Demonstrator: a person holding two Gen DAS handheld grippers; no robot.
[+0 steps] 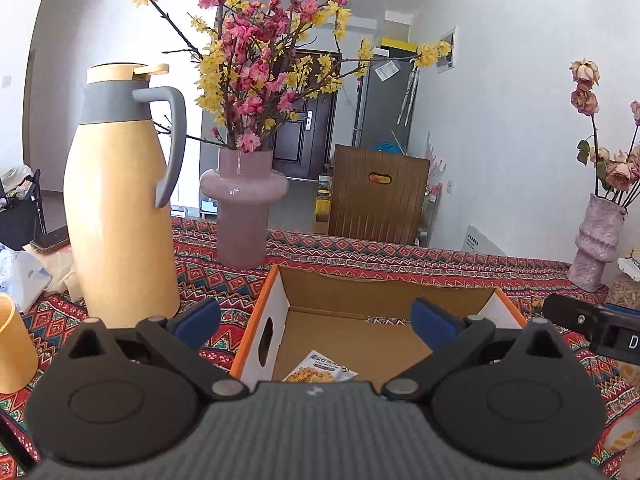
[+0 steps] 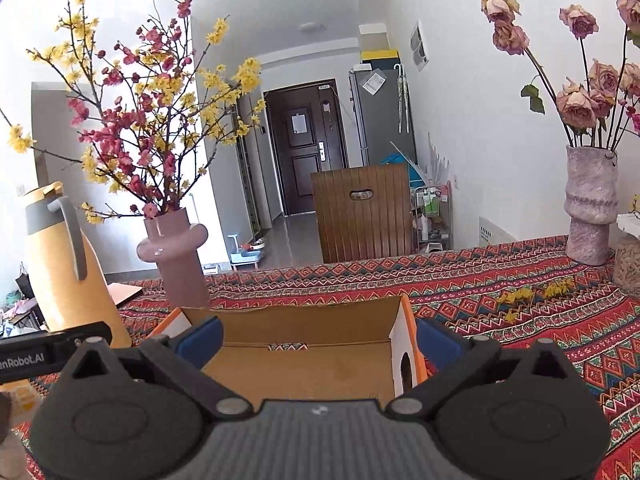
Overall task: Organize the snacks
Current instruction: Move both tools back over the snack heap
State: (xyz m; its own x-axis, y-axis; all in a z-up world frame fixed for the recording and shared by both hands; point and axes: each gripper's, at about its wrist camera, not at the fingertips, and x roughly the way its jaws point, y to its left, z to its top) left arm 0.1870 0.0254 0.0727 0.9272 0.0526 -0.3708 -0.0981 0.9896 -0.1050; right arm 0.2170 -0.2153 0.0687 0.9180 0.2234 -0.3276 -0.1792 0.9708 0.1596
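Note:
An open cardboard box (image 1: 384,292) with orange outer walls sits on the patterned tablecloth; it also fills the lower middle of the right wrist view as the box (image 2: 304,320). A snack packet (image 1: 318,368) with a picture of yellow food lies on the box floor at its near edge. My left gripper (image 1: 316,320) hangs above the box's near left side, wide open with nothing between its blue pads. My right gripper (image 2: 318,340) is over the box's near right side, also wide open and holding nothing. The right gripper's body (image 1: 592,324) shows at the right edge of the left wrist view.
A tall yellow thermos jug (image 1: 120,200) and a pink vase of flowering branches (image 1: 244,208) stand left of and behind the box. A yellow cup (image 1: 14,344) is at far left. A rough pink vase of roses (image 2: 592,208) stands far right, with fallen yellow petals (image 2: 528,294) on the cloth. A wooden chair back (image 2: 362,212) rises beyond the table.

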